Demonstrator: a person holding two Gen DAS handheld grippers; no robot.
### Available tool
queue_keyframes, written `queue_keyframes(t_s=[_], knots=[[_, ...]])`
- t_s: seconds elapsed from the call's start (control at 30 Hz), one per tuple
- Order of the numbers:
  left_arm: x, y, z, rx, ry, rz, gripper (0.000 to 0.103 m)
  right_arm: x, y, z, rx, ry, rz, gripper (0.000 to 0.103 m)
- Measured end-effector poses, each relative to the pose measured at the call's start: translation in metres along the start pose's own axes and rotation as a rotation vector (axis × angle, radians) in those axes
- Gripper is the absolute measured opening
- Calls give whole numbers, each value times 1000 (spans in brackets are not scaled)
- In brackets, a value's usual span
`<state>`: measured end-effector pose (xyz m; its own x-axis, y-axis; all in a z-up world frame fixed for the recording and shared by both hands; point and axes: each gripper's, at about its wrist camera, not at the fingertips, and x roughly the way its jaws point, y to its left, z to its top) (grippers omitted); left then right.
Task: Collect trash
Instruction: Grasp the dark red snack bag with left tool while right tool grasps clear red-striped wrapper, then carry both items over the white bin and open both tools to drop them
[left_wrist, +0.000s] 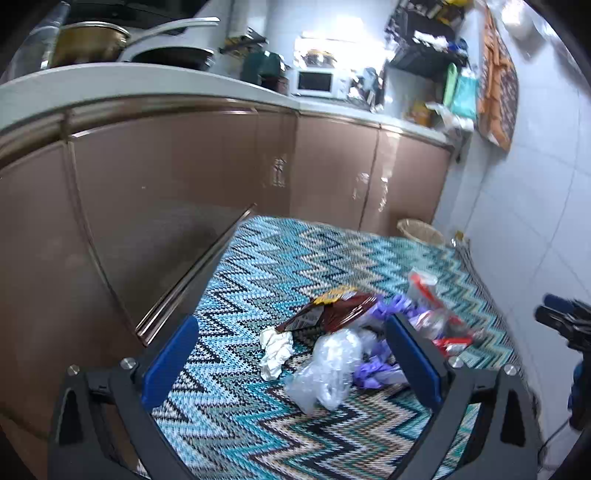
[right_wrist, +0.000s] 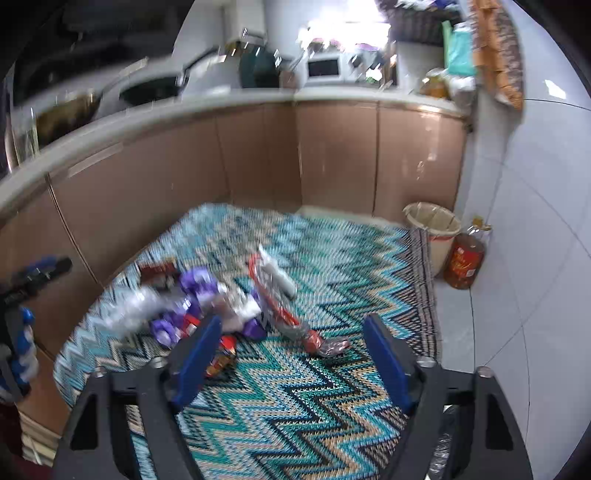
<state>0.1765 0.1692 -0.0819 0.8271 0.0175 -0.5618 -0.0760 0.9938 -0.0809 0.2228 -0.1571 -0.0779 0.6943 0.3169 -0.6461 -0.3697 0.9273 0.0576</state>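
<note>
A pile of trash lies on a zigzag rug (left_wrist: 258, 424): a brown snack wrapper (left_wrist: 332, 310), a crumpled white tissue (left_wrist: 275, 350), a clear plastic bag (left_wrist: 325, 369), purple gloves (left_wrist: 376, 369) and a red and silver wrapper (left_wrist: 432, 306). My left gripper (left_wrist: 291, 354) is open and empty above the pile. My right gripper (right_wrist: 291, 354) is open and empty, with the red and silver wrapper (right_wrist: 291, 314) just ahead and the purple gloves (right_wrist: 195, 291) to the left. A beige bin (right_wrist: 436, 229) stands in the far right corner, also in the left wrist view (left_wrist: 421, 230).
Brown kitchen cabinets (left_wrist: 147, 192) run along the left and back. A tiled wall (right_wrist: 524, 258) is on the right. A red jar (right_wrist: 463, 266) stands beside the bin. The counter holds pots and a microwave (left_wrist: 317, 82).
</note>
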Motion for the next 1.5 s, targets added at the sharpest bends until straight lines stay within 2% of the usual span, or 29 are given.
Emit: queue_keyframes(t_s=[0.13,0.23,0.37,0.57,0.6,0.63,0.67,0.7,0.77,0.83,0.97,1.1,1.27,1.37,1.5], knots=[[29,-1,1,73,53,-58,99,49,-1,-3,-49,101,18,62],[55,-6,6,114,93,-102,91,72,-2,-4,-80,147,28,62],[92,-20,11,187,165,-179,88,102,2,-3,-138,199,39,62],[137,-35,13,309,243,-187,88,136,1,-1,-222,276,44,62],[143,-36,13,313,253,-193,82,141,-2,-1,-228,285,46,61],[148,-35,14,313,268,-200,67,145,-3,-1,-229,291,48,56],[154,-35,14,305,292,-208,58,150,-6,-2,-228,301,53,47],[160,-33,15,290,317,-221,45,155,-9,-3,-223,313,63,43],[169,-28,15,253,348,-235,36,160,-12,-5,-209,328,81,29],[173,-24,15,231,357,-229,17,161,-16,-6,-194,325,95,21],[165,-12,21,164,334,-220,12,146,-24,-4,-137,275,114,12],[142,-8,34,140,282,-191,10,117,-28,1,-94,211,123,11],[96,-11,50,145,199,-169,10,70,-30,4,-43,128,139,11],[69,-21,56,150,162,-174,10,43,-35,1,-3,79,155,11],[39,-45,62,157,136,-220,10,7,-48,-10,55,18,157,11]])
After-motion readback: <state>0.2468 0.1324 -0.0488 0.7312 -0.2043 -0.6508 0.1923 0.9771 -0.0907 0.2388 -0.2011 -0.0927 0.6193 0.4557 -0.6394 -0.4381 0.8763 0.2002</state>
